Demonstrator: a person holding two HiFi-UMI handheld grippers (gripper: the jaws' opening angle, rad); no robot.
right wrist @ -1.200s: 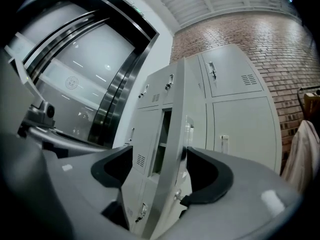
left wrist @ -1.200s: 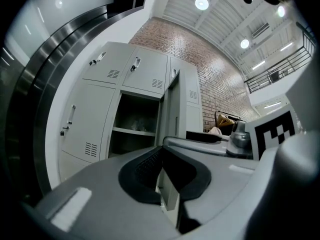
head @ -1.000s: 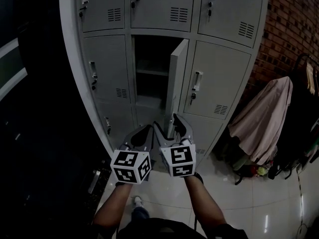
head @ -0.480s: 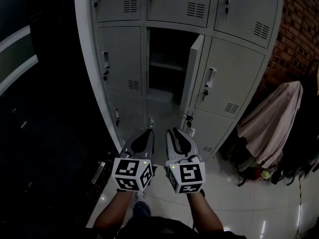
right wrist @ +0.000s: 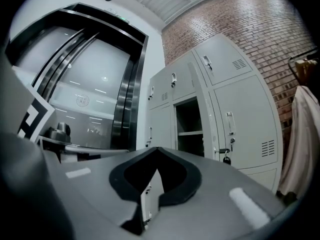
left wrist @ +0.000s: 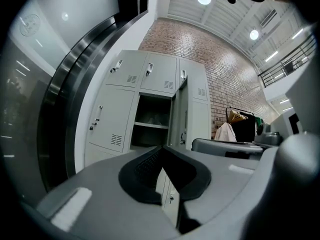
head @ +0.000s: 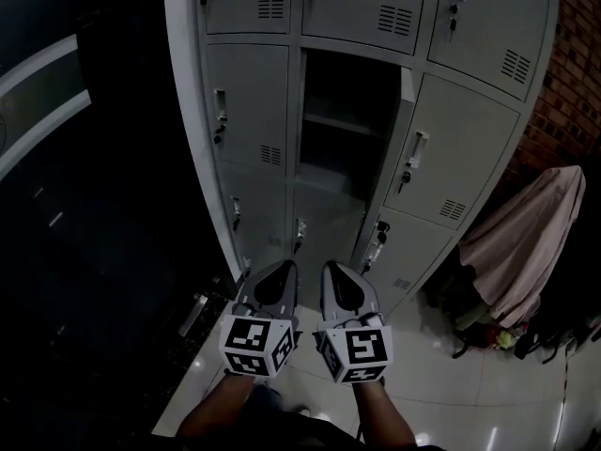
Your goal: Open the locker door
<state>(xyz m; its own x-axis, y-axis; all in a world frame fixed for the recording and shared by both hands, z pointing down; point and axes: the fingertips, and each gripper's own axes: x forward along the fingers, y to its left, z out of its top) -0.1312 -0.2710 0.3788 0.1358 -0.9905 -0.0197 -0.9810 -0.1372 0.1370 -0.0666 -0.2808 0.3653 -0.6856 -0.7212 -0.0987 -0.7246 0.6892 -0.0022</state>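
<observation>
The grey locker bank [head: 254, 101] stands ahead. Its middle compartment [head: 346, 130] is open and dark, with a shelf inside. The door [head: 402, 92] is swung out to the right and shows edge-on. My left gripper [head: 280, 271] and right gripper [head: 334, 271] hang side by side low in the head view, well short of the lockers and touching nothing. Both are shut and empty. In the left gripper view the left gripper [left wrist: 162, 151] points at the open compartment [left wrist: 152, 126]. In the right gripper view the right gripper [right wrist: 157, 154] faces the door [right wrist: 205, 119].
A pinkish garment [head: 521, 242] hangs at the right in front of a brick wall [head: 563, 92]. A dark glass wall [head: 56, 158] runs along the left. Keys hang in the locks of neighbouring doors [head: 380, 228]. The floor is pale glossy tile [head: 451, 393].
Both grippers have drawn back from the locker toward me. The right gripper left the door's edge and shut. The door now shows edge-on instead of angled.
</observation>
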